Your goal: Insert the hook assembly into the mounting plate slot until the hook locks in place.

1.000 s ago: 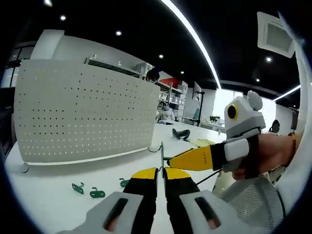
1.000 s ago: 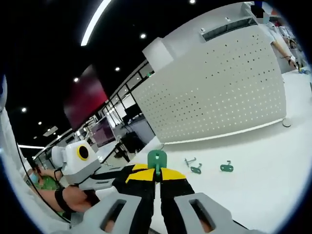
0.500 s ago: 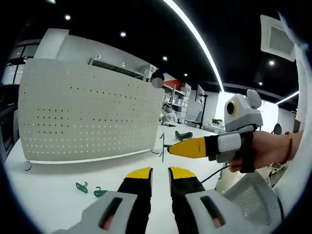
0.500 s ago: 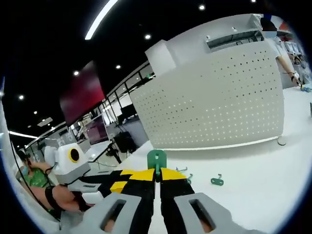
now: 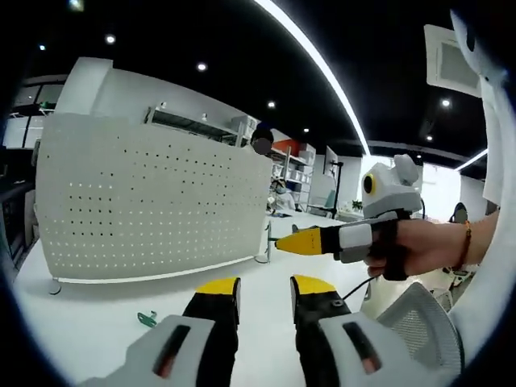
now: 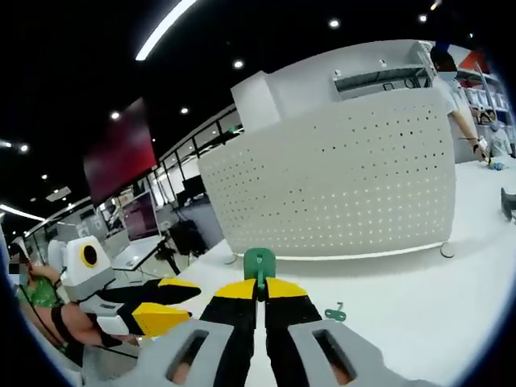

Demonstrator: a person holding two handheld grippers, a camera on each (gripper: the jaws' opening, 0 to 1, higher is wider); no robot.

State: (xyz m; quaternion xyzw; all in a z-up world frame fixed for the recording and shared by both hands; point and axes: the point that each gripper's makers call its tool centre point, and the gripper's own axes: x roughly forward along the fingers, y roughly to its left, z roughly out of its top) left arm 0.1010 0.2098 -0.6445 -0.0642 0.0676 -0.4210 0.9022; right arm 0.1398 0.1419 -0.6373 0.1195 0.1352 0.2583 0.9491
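Dark ceiling [image 5: 201, 32], long light strip [image 5: 314, 56], white table [image 6: 419, 298], distant shelving [image 5: 294, 165]

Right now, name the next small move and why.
Probably carry the right gripper forward toward the perforated panel: its jaws are shut on the green hook, which is apart from the panel, uninserted. The left gripper is open, holding nothing.

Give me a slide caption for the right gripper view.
Right gripper shut on a green hook, facing the white pegboard standing on the table.
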